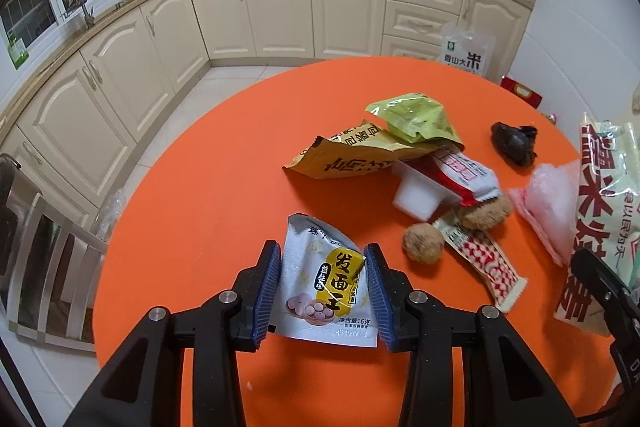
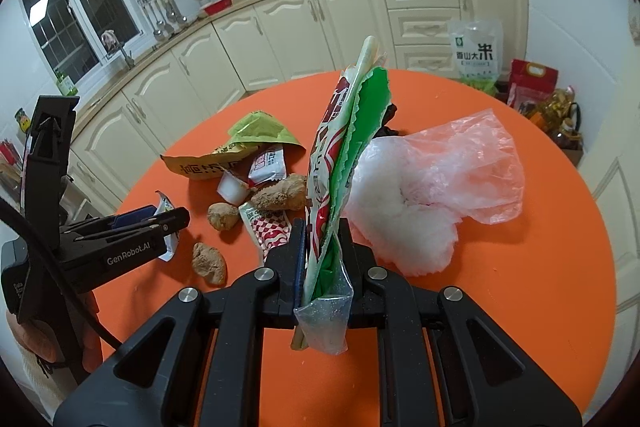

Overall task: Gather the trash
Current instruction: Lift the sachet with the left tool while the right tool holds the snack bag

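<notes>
left gripper [image 1: 324,281] spread; right gripper [image 2: 320,251] clamped.

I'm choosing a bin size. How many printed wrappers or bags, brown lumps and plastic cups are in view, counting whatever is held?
Printed wrappers or bags: 6: white packet, tan bag, green bag, red-white wrapper, checkered wrapper, big red-green bag
Brown lumps: 3
White plastic cup: 1
Total: 10

Both wrist views look closely across the shared orange table [image 1: 208,187].
</notes>
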Demonstrator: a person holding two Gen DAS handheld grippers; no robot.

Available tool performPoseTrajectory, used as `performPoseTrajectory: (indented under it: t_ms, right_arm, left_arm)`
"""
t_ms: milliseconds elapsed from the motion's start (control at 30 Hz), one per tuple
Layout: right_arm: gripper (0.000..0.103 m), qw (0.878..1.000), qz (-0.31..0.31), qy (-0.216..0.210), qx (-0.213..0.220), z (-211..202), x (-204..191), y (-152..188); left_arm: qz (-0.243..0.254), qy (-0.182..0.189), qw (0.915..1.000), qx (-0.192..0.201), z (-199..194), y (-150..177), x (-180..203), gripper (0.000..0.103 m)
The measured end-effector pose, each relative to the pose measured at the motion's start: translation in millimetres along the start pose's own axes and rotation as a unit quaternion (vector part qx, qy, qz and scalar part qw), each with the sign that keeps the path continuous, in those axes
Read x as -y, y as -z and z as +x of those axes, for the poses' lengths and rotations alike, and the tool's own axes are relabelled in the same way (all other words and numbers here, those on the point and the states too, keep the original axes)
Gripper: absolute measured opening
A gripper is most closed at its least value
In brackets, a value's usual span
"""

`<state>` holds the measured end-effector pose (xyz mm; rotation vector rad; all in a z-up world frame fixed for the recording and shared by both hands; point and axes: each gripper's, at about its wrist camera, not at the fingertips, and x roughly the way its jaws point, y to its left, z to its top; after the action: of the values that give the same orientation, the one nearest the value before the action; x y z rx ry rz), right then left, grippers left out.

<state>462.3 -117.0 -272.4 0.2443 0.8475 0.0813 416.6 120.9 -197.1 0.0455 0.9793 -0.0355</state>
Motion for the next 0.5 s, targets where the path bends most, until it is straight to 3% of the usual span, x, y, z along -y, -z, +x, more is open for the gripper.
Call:
performPoseTrajectory:
  t_ms: [500]
  right_arm:
    - [0.013, 0.997, -0.005, 0.016, 0.078, -101, -8, 34]
  left_arm:
    - [0.017, 0.021, 0.9975, 0.065, -98, 58, 23, 0.038]
